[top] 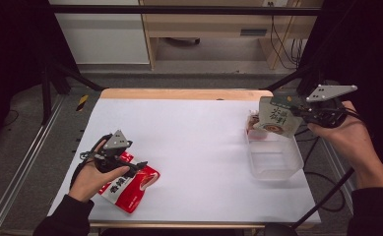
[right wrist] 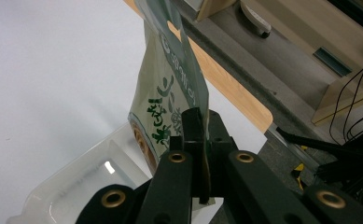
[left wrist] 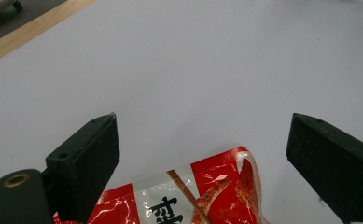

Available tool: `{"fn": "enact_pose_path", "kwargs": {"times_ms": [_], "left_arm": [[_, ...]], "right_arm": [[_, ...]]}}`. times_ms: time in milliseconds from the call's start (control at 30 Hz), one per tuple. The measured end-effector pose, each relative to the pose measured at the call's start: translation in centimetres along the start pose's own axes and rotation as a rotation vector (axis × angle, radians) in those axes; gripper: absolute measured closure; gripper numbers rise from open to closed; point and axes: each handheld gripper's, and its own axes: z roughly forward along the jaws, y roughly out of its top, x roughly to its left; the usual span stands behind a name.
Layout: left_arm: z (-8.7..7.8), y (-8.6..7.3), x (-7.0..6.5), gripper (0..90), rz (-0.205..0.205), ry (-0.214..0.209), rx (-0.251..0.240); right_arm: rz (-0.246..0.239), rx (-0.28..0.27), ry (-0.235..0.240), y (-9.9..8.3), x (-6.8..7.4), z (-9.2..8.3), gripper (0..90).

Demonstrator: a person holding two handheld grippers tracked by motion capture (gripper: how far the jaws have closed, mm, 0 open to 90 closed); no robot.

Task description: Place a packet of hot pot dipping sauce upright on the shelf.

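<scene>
Gripping the green pouch (right wrist: 170,102) (edge-on), right gripper (right wrist: 197,135) clamps above clear tub (top: 273,160); left gripper (left wrist: 202,154) gapes

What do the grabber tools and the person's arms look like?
Both are black. The left gripper and right gripper each carry a grey three-cornered plate on top and trail a black cable. Their fingers are chunky black blocks, with brass-coloured rings at the joints. The person wears dark long sleeves.

High view overhead facing forward, gripper views close, sharing table (top: 199,128)
</scene>
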Motion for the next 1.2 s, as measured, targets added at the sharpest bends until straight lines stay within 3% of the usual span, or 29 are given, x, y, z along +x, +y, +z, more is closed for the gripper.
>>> {"fn": "enact_pose_path", "kwargs": {"times_ms": [233, 867, 1067, 1200], "left_arm": [[0.1, -0.2, 0.0, 9.7, -0.003, 0.001, 0.010], [0.2, -1.0, 0.4, 9.7, -0.024, 0.002, 0.022], [0.0, -1.1, 0.4, 9.7, -0.026, 0.003, 0.017], [0.0, -1.1, 0.5, 9.7, -0.028, 0.004, 0.017]], "right_arm": [[0.000, 0.005, 0.019, -0.5, -0.3, 0.9, 90.0], [-0.073, 0.080, 0.088, 0.1, 0.0, 5.2, 90.0], [-0.043, 0.080, 0.107, -0.9, 0.3, 6.3, 90.0], [0.003, 0.075, 0.109, -1.9, 0.3, 6.7, 90.0]]}}
